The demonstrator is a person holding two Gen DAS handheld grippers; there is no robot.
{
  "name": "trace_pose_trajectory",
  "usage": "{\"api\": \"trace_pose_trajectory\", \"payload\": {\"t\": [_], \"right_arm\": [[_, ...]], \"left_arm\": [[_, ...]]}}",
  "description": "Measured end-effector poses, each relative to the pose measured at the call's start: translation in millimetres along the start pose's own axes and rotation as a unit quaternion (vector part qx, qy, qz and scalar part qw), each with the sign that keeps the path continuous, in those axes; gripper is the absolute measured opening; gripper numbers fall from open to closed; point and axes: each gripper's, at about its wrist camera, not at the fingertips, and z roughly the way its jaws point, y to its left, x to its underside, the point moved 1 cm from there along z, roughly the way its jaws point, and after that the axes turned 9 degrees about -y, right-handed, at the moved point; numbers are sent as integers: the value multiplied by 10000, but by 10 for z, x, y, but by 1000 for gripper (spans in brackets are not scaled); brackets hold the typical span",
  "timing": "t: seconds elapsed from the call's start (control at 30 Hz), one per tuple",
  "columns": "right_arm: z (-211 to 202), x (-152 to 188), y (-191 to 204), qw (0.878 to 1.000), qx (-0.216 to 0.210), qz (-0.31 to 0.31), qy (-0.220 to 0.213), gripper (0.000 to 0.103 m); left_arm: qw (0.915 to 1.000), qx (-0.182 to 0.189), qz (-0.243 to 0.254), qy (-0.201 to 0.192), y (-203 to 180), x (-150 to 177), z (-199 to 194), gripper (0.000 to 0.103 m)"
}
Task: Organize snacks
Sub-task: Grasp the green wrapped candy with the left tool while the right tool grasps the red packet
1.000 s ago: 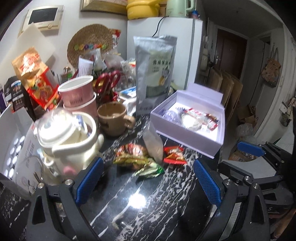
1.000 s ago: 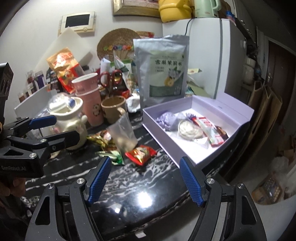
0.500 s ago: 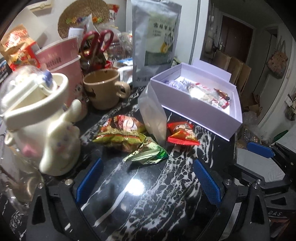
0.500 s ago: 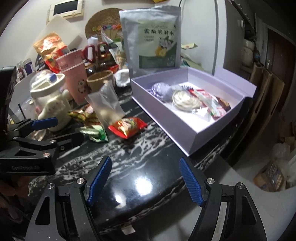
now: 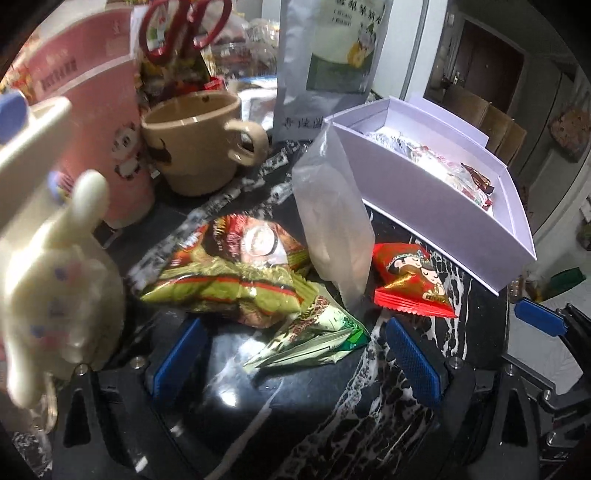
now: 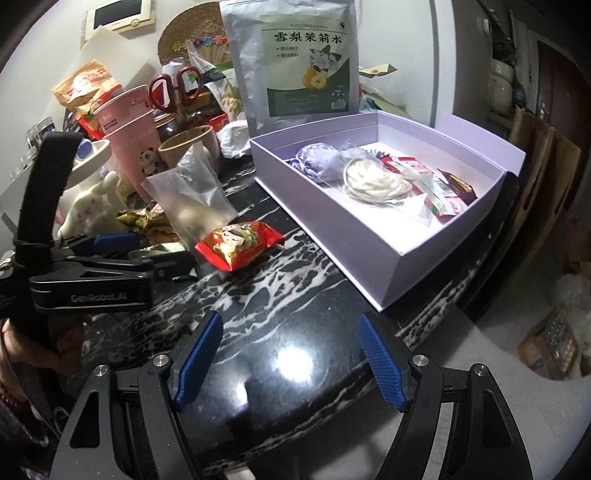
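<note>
Loose snacks lie on the black marble counter: a green packet (image 5: 314, 341), a green-and-red packet (image 5: 236, 280), a clear pouch (image 5: 332, 218) and a red packet (image 5: 410, 282). My left gripper (image 5: 295, 358) is open low over the counter, its blue pads on either side of the green packet without touching it. A lilac box (image 6: 424, 236) at the right holds several wrapped snacks (image 6: 373, 181). My right gripper (image 6: 288, 354) stands open over bare counter in front of the box, with the red packet (image 6: 240, 243) farther ahead to its left.
A white rabbit jar (image 5: 48, 266), pink cups (image 5: 92, 122), a tan mug (image 5: 199, 144), red scissors (image 5: 184, 26) and a tall silver pouch (image 6: 291, 62) crowd the back and left. The counter's edge runs close behind the right gripper, with floor and boxes (image 6: 550, 343) beyond.
Both grippers have sunk toward the counter. The left one has come forward until its pads flank the green packet; the right one has neared the counter in front of the box.
</note>
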Motion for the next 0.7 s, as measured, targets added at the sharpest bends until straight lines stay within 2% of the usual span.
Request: {"api": "trace_pose_trajectory", "payload": {"t": [0.07, 0.1, 0.17, 0.3, 0.4, 0.43, 0.53, 0.7], "right_arm": [[41, -14, -5, 10000, -41, -1, 10, 76], [63, -22, -9, 10000, -66, 4, 17, 76], [106, -41, -11, 9999, -113, 2, 42, 76], [179, -90, 3, 9997, -210, -58, 62, 77], [245, -145, 23, 9995, -304, -75, 85, 77], [269, -169, 30, 9994, -331, -78, 86, 77], [334, -222, 51, 9993, -355, -105, 89, 82], [442, -312, 92, 9987, -488, -139, 101, 82]], "left_arm": [[10000, -29, 2, 4, 10, 29, 25, 86], [9999, -78, 76, -71, -2, 39, 11, 82], [9998, -3, 156, -139, -19, 55, -13, 64], [9996, 146, 189, -169, -22, 62, -45, 61], [9994, 279, 81, -186, 20, 40, -101, 51], [9994, 302, 68, -170, 27, 31, -112, 41], [9992, 370, 74, -93, 43, 34, -123, 41], [9987, 495, -77, -5, 88, 57, -112, 41]]}}
